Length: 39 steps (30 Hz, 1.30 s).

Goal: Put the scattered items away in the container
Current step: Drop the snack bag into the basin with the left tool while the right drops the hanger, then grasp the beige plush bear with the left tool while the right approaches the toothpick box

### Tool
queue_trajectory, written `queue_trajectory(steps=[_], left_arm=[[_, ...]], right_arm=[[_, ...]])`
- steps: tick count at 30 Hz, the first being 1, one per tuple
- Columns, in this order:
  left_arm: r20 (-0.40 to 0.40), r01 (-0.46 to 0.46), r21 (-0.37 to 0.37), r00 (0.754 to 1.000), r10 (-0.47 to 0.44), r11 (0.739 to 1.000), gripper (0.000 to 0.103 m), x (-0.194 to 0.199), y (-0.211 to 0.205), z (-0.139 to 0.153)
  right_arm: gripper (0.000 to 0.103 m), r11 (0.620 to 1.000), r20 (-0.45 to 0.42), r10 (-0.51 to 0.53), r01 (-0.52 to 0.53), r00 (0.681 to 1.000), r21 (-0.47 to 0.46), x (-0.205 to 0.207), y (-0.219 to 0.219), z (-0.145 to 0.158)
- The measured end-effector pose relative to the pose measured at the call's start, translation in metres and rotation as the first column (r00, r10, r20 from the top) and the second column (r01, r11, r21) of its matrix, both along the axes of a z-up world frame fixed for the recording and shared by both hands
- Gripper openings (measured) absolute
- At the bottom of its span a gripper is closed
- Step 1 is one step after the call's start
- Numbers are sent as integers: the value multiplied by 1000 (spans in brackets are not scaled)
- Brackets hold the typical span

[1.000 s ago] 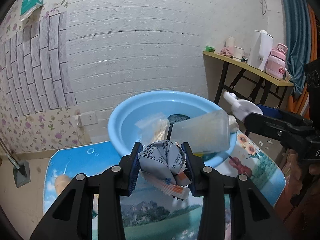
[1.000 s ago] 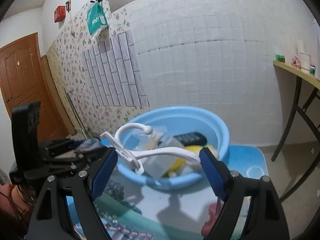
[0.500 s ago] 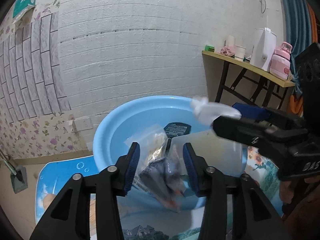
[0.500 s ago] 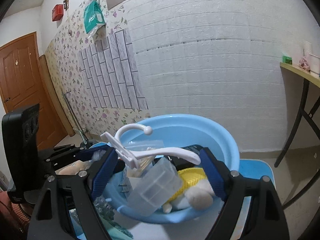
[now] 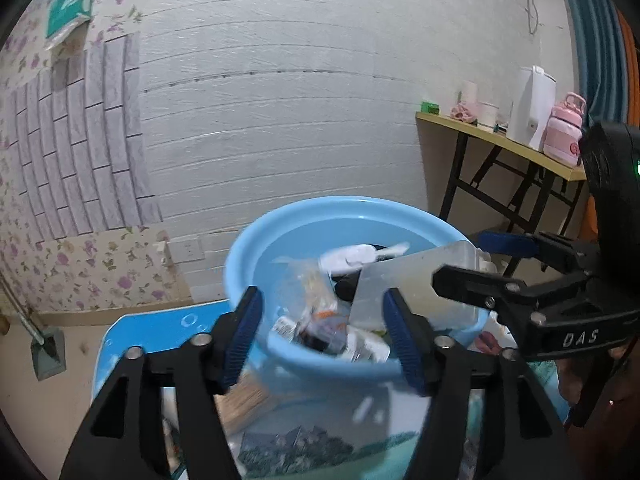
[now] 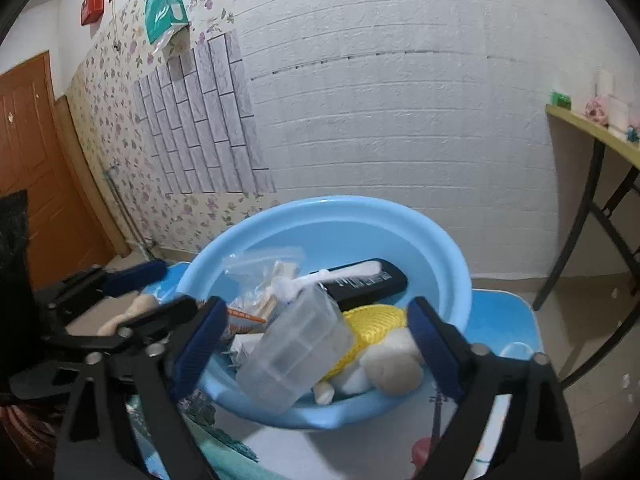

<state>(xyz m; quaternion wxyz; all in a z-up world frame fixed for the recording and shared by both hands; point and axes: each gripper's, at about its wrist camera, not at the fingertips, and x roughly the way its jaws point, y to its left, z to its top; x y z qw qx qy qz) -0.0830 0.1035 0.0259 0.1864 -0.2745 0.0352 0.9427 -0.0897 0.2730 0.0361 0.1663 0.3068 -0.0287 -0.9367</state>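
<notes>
Both claws stand wide open with nothing between their blue pads. In the left wrist view the left claw (image 5: 322,336) fills the lower middle of the frame, and the basin (image 5: 256,240) sits just beyond its tips at centre, on the picture-printed worktop (image 5: 132,332). The packet (image 5: 340,340), blurred, lies inside the basin at its near wall, showing between the two pads. A clear tub (image 5: 416,280) leans on its side over the basin's right rim, and the right claw (image 5: 460,260) reaches in from the right edge of the frame, its tips at that rim. In the right wrist view the right claw (image 6: 316,338) occupies the lower middle, and the basin (image 6: 440,240) lies just behind it. Inside are a clear bag (image 6: 260,276) at the left, a white hook (image 6: 332,276) lying across a black remote (image 6: 364,284) toward the back, the clear tub (image 6: 296,348) tipped over the near rim, a yellow net (image 6: 376,320) and a pale plush (image 6: 396,364) at the lower right. The left claw (image 6: 152,288) shows at the left edge, beside the basin. A side table (image 5: 500,140) with a kettle (image 5: 534,108) and a pink bottle (image 5: 564,128) stands at the right against the white wall.
</notes>
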Motion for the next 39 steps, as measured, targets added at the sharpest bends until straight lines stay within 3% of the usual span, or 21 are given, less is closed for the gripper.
queue_trajectory(steps=[2,4,15,25,39], left_arm=[[0,-22,2,1000,22,1000,91,9,-10,2],[5,-33,5,999,33,999,97,19,-20,3],[62,-127,-39,990,129,991,101,73,-73,-24],[142,-295,-70,943,302,953,101,76,-118,-53],[171,-311,-62,933,317,948,101,70,-144,-69]], right_arm=[[95,1000,1,17,-17,1000,9,8,-5,2],[95,999,1,32,-32,999,11,19,-8,3],[95,999,40,52,-51,998,-16,69,-19,-2],[95,993,102,114,-112,988,-27,89,-42,-17],[95,991,189,131,-124,973,-51,88,-64,-41]])
